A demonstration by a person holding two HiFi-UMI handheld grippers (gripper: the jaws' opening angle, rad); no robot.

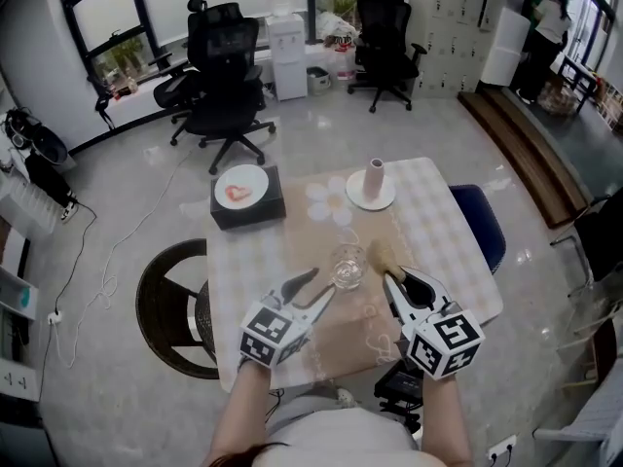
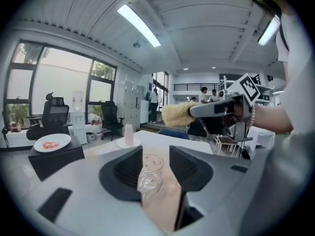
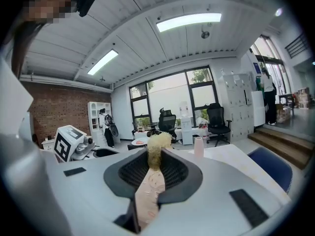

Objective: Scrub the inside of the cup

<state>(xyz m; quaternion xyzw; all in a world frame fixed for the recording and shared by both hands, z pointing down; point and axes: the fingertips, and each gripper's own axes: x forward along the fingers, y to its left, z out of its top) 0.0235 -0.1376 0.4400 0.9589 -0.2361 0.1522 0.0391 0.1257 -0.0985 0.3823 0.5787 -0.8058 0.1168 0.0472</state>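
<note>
scrubbing not yet begun, i judge: the glass cup [image 1: 348,267] stands upright on the table [image 1: 438,222], ungripped, just ahead of my left gripper [image 1: 319,288], jaws wide apart. my right gripper [image 1: 397,280] clamps the yellow scrub brush [image 1: 383,255] beside the cup, not inside.

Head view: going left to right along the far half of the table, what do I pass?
Black box with a white plate on top → flower-shaped mat → white saucer with the pink cup standing on it.
</note>
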